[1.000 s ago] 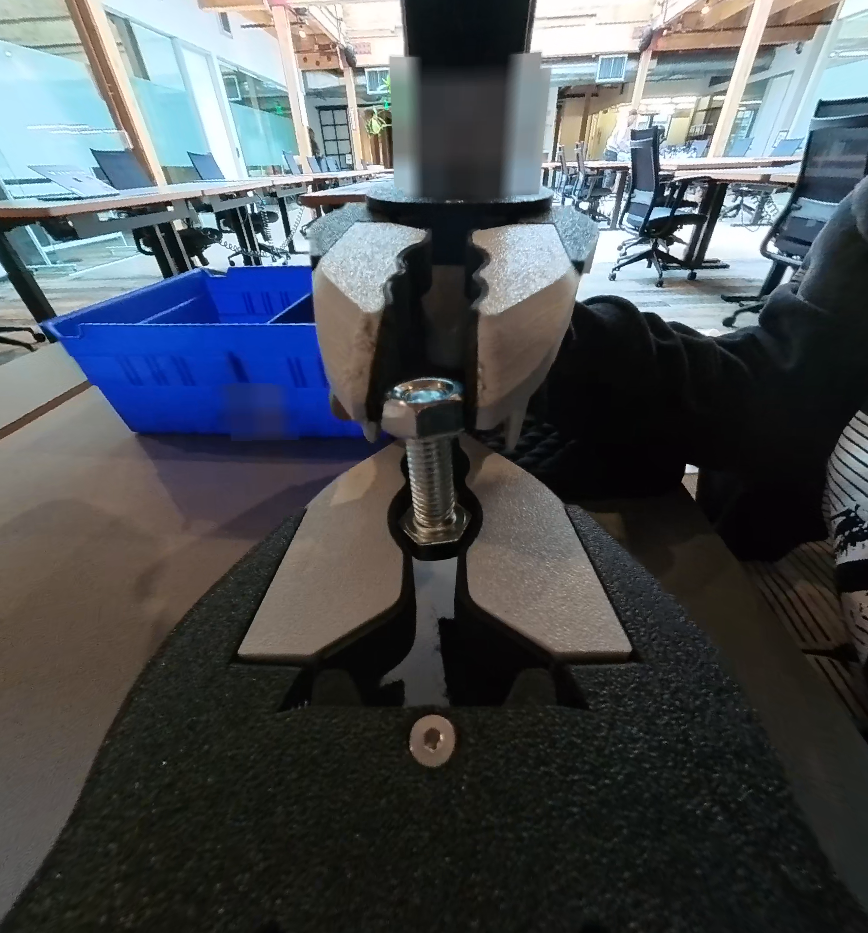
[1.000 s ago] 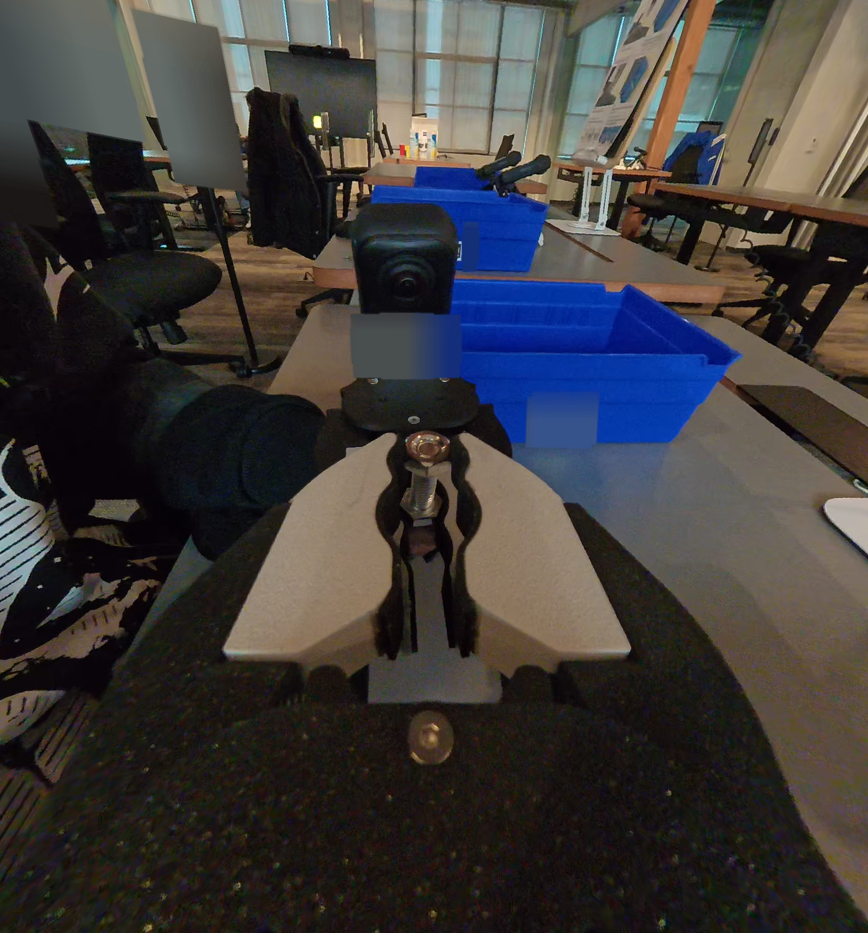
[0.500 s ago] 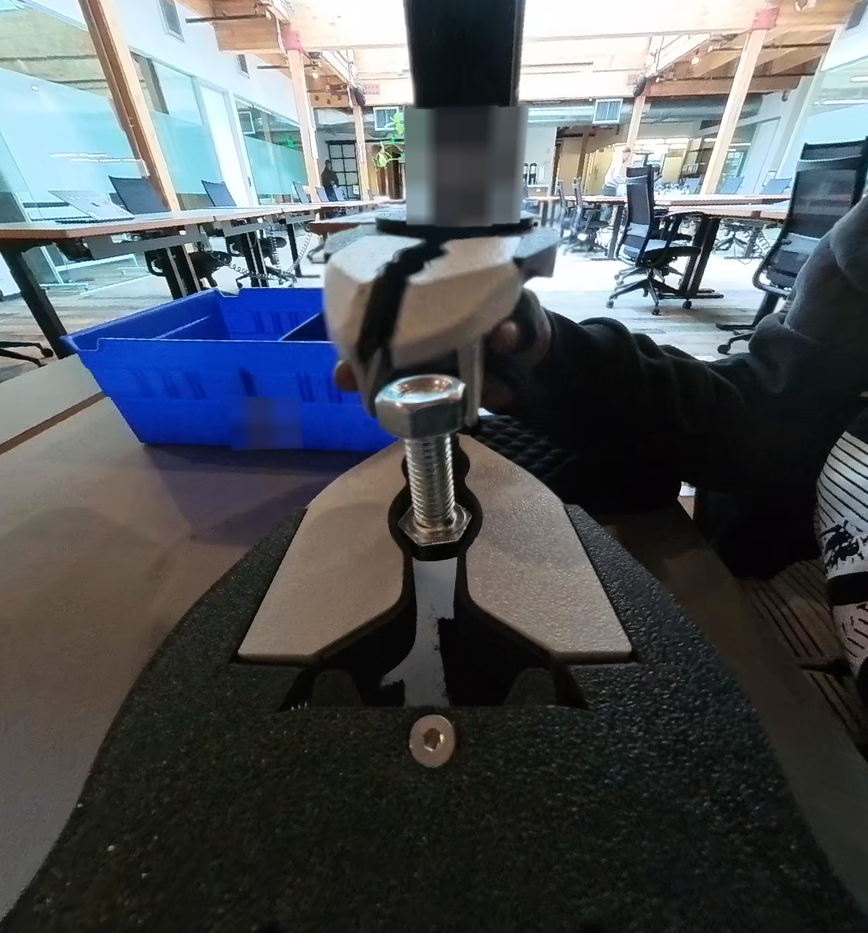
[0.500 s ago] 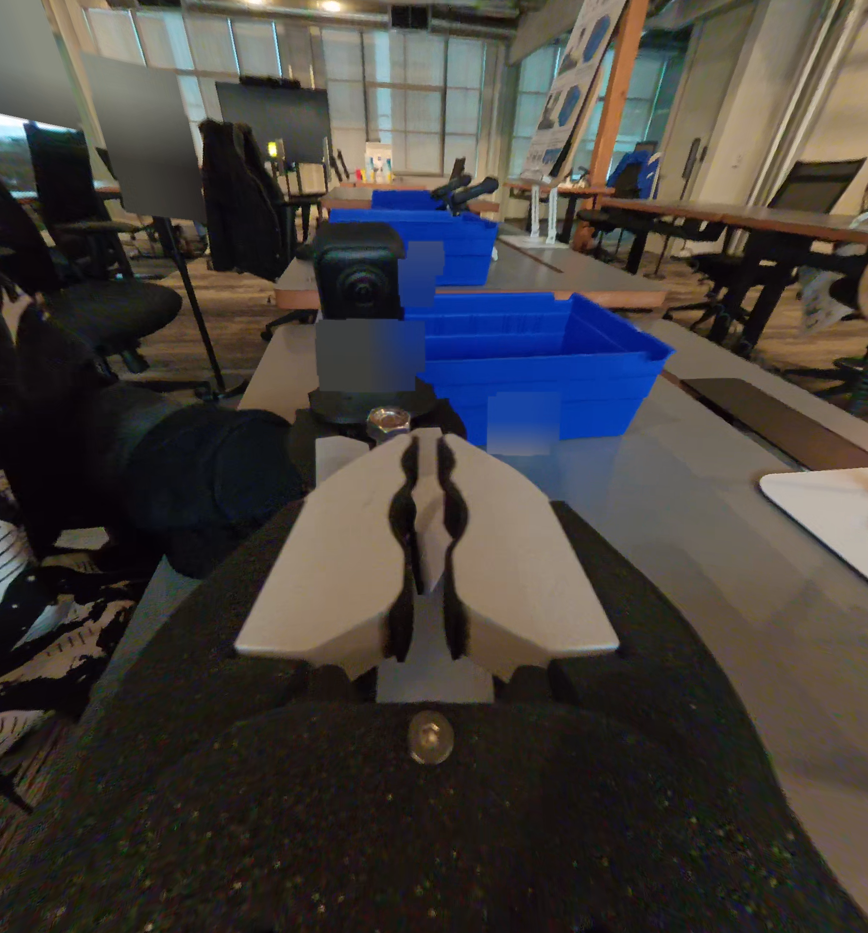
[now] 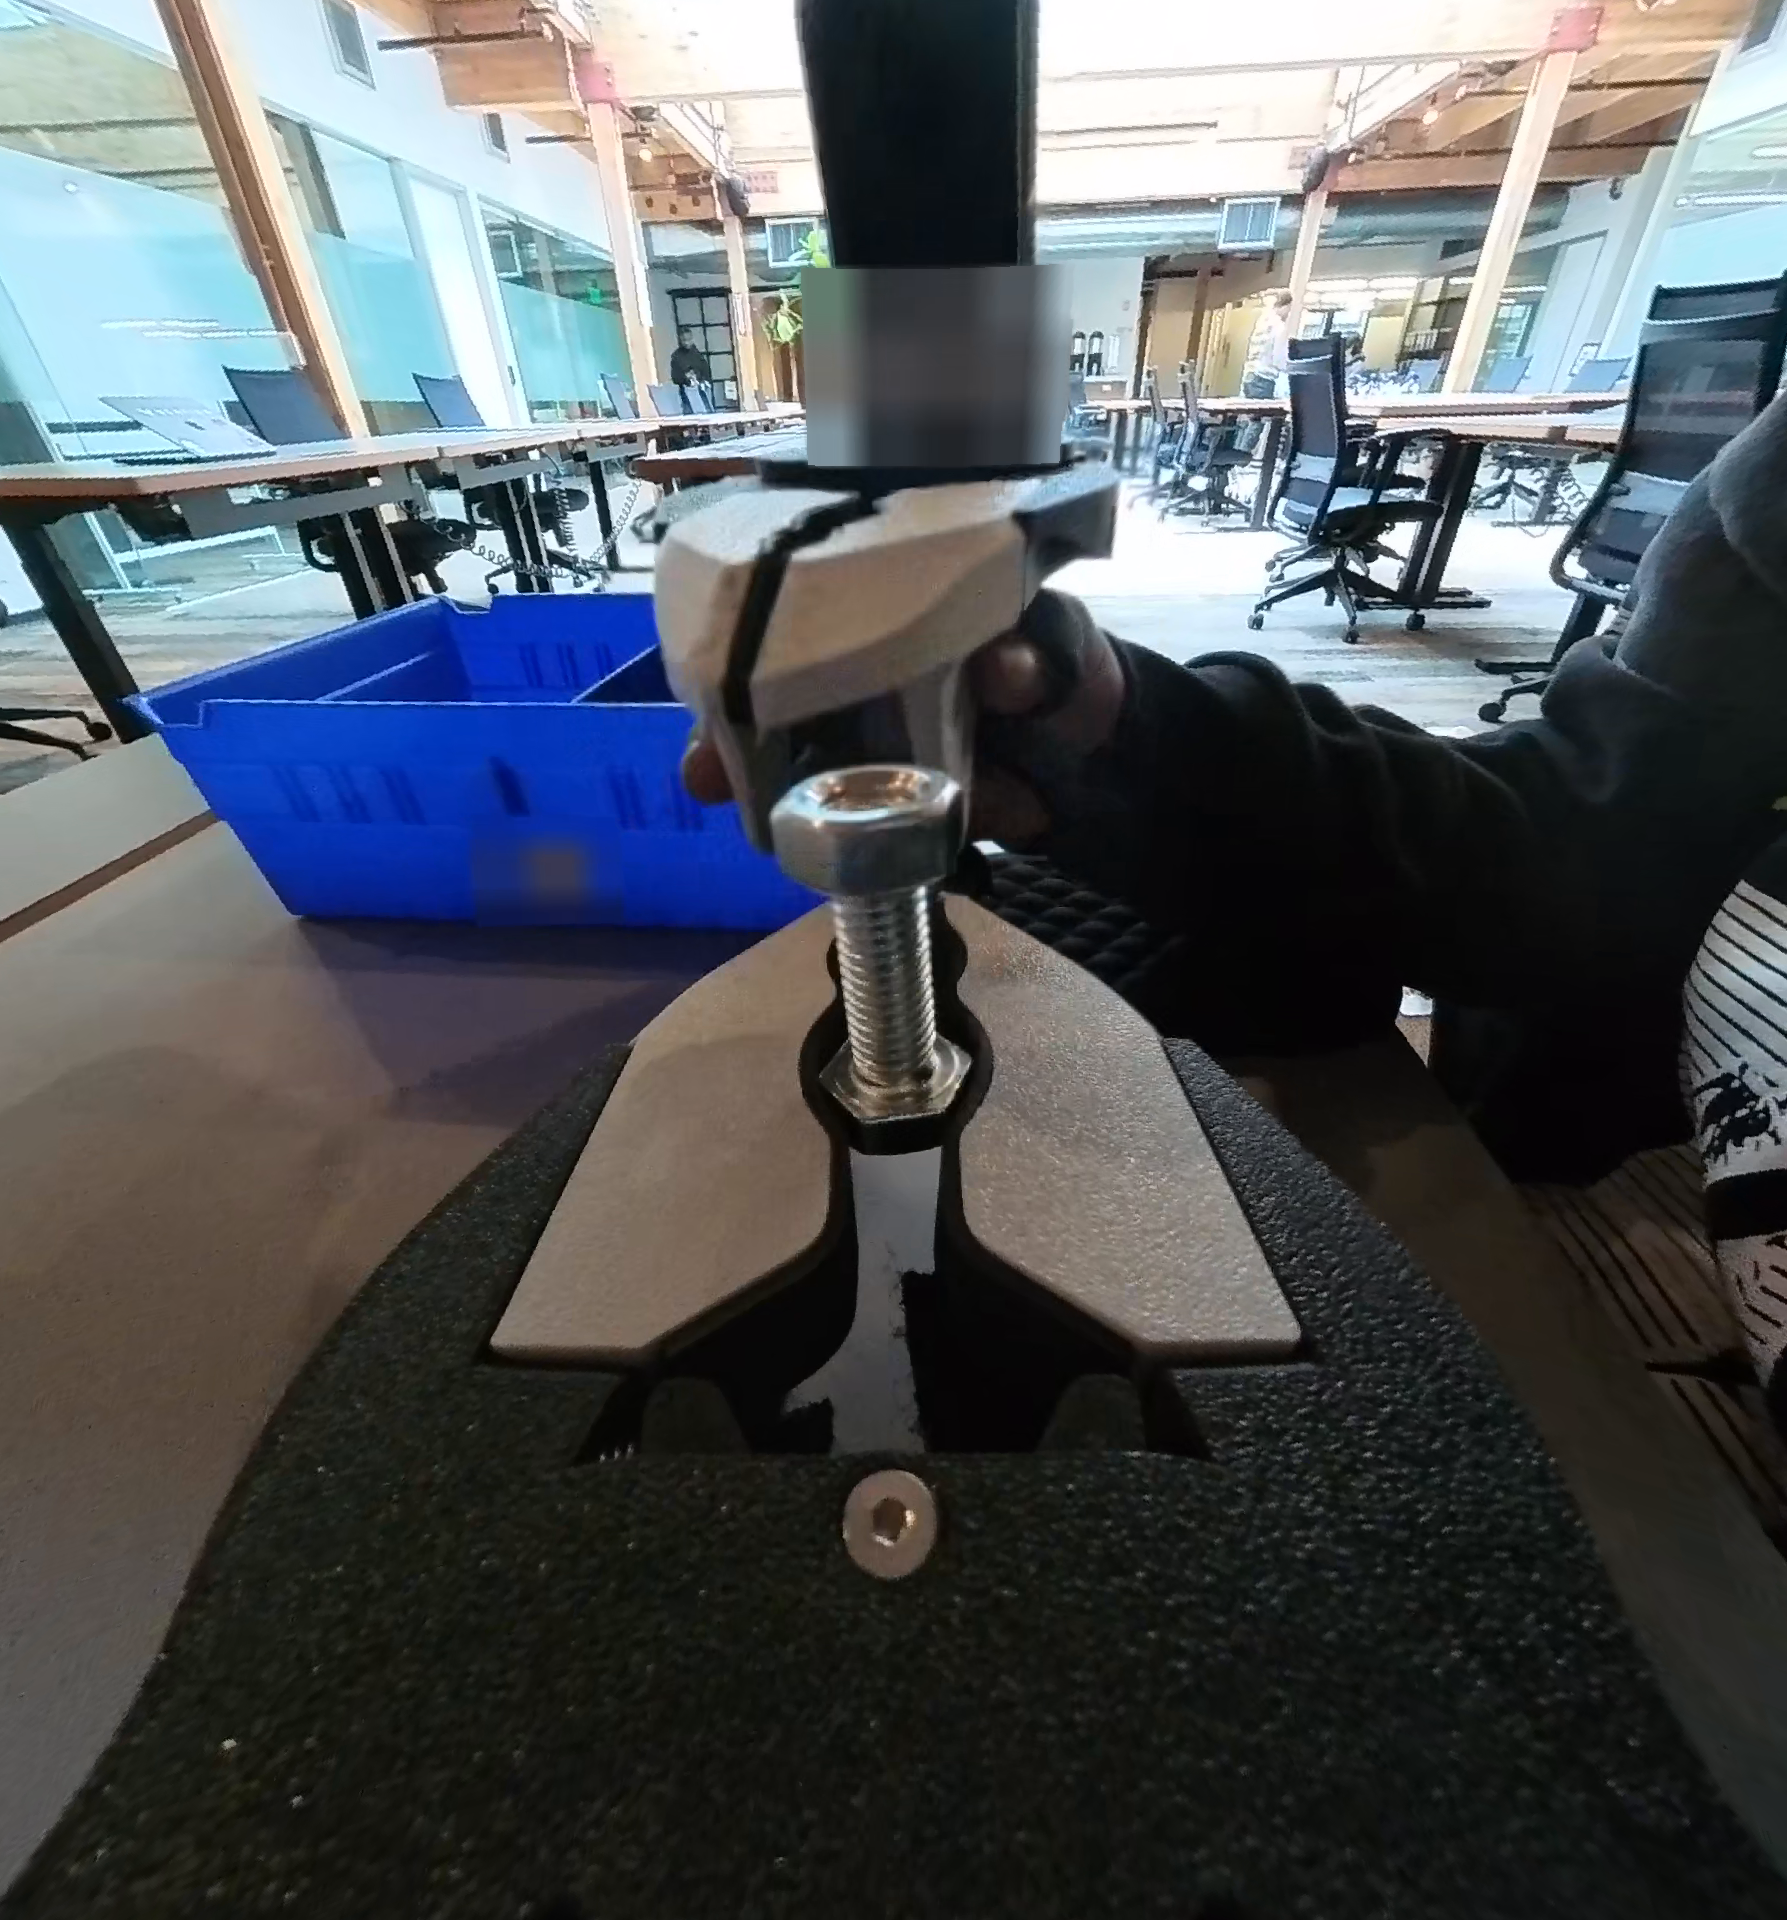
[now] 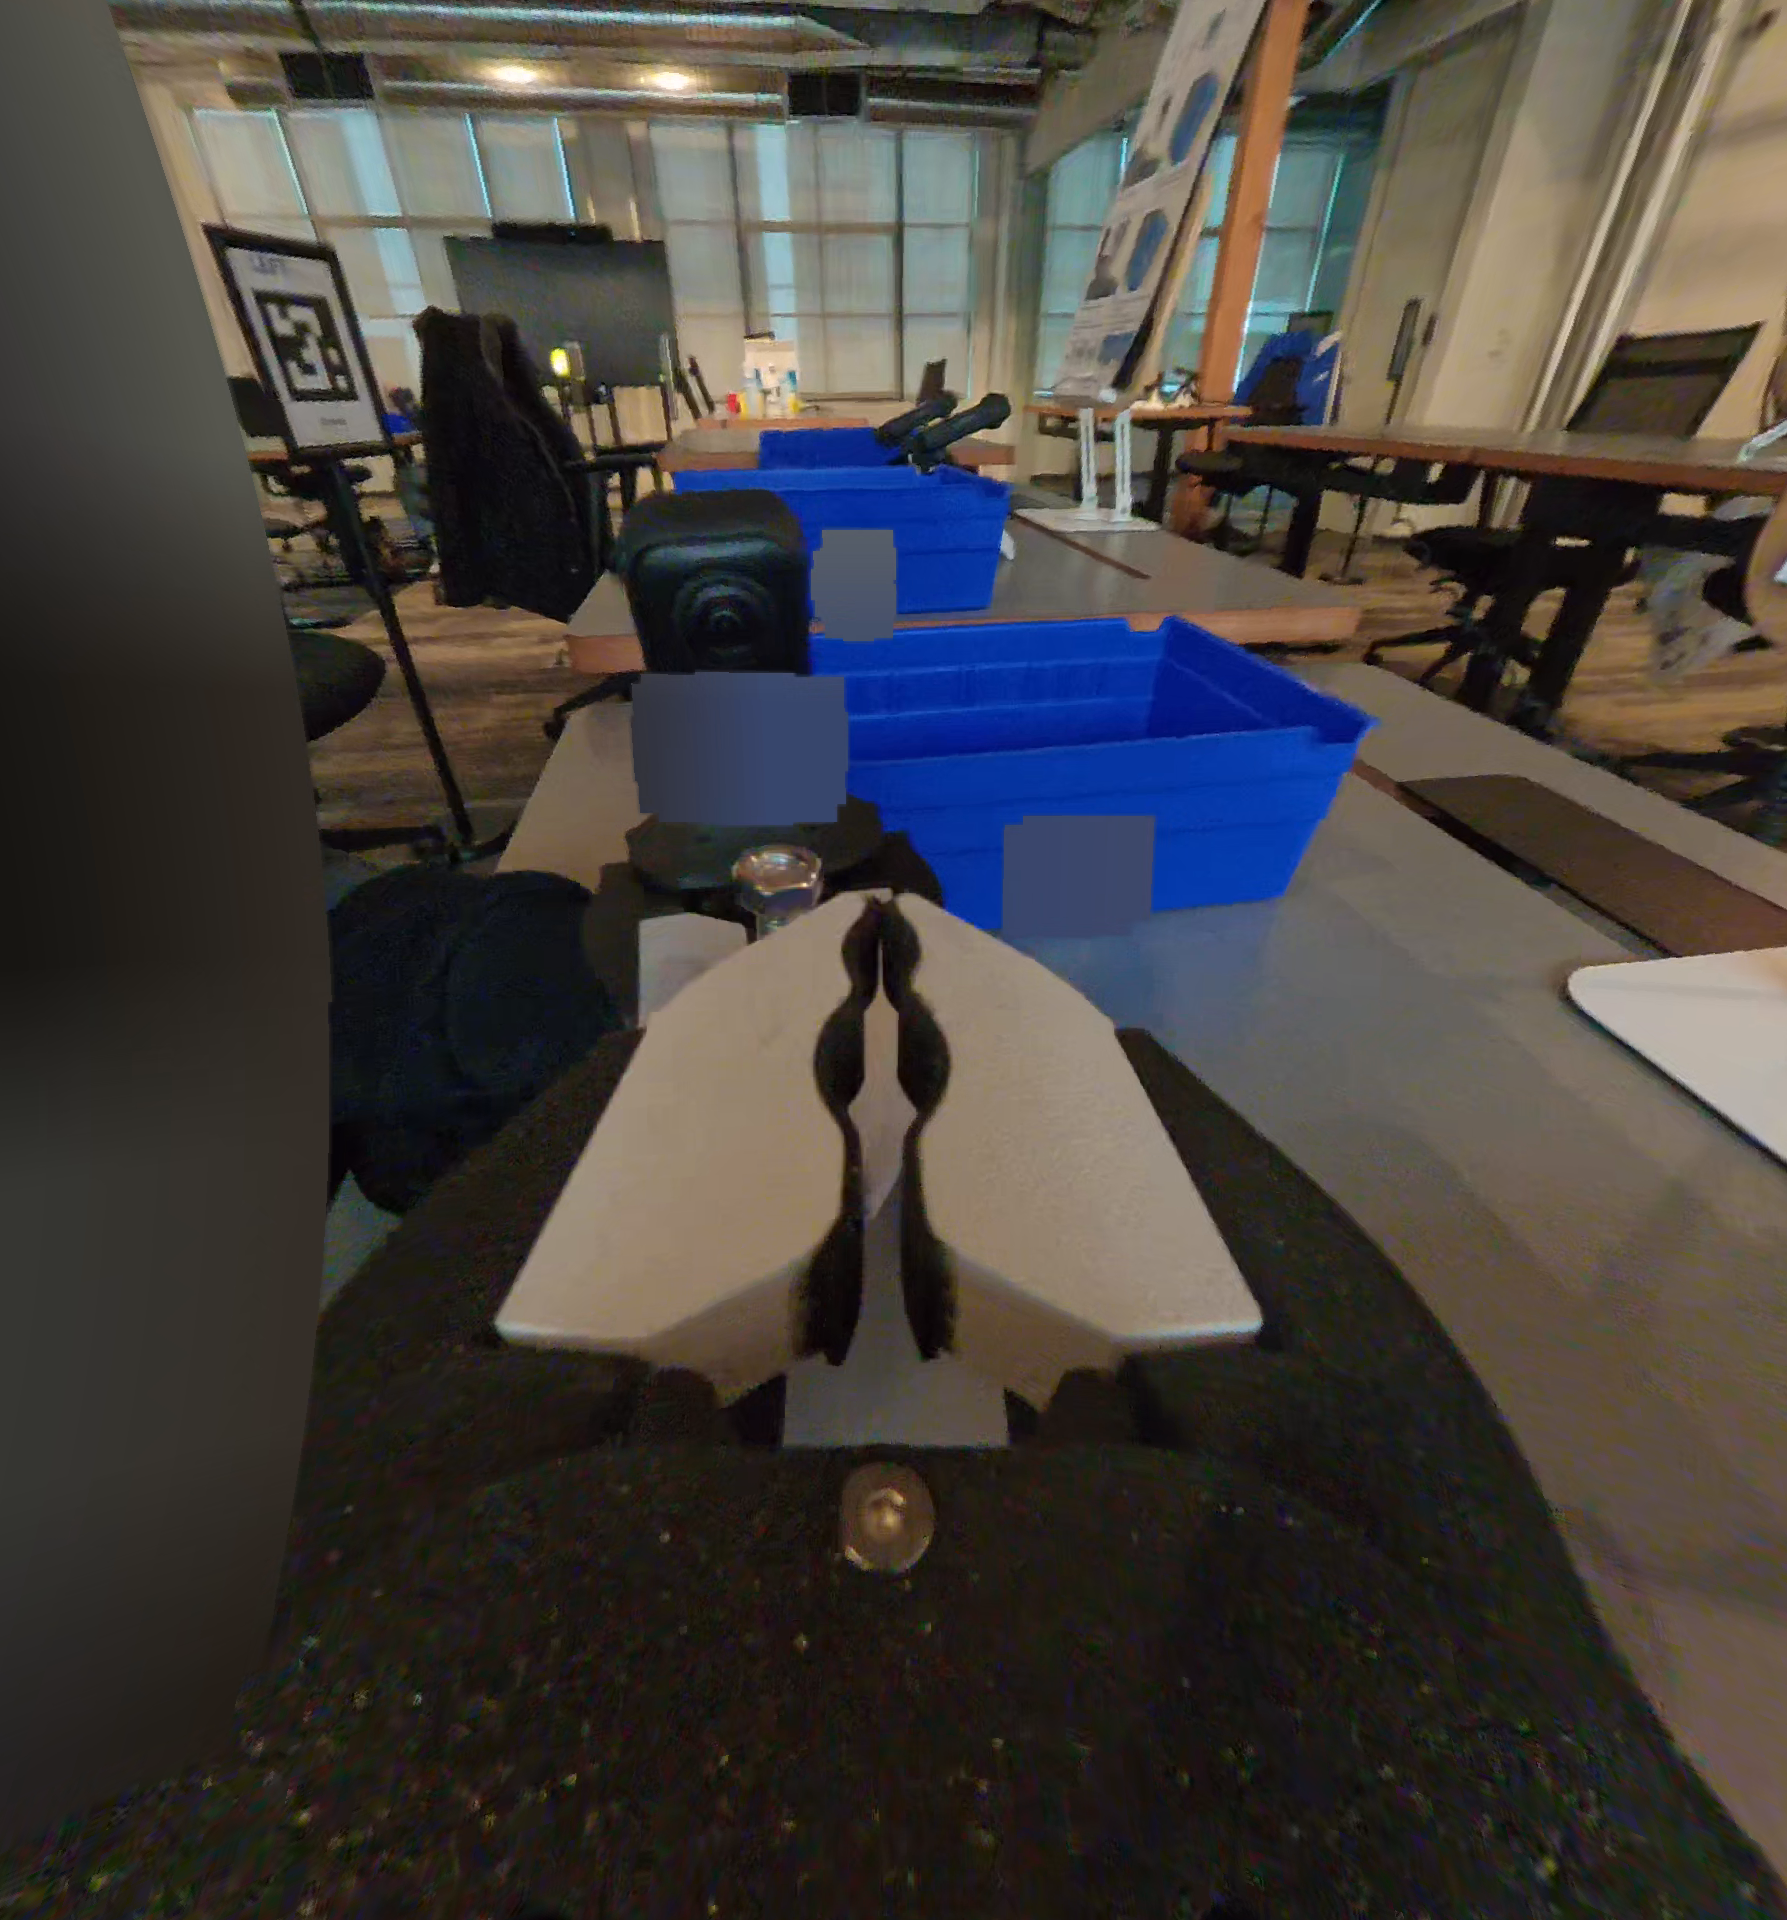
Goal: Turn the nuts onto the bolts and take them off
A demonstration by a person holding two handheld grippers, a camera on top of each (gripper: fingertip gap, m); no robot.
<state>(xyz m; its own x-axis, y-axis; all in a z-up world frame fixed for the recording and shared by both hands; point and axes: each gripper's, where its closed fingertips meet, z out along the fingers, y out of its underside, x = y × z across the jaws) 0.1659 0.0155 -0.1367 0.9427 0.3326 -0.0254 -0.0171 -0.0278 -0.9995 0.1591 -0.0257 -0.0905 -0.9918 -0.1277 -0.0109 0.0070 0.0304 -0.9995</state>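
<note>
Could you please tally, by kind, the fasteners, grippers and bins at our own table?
bolt: 1
nut: 1
hand-held grippers: 2, the left hand-held gripper and the right hand-held gripper
blue bin: 1
Total: 5

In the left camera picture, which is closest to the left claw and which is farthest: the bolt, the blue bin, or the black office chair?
1. The bolt: held in the left claw, standing up.
2. The blue bin: on the table, behind and to the left.
3. The black office chair: far back on the right.
</note>
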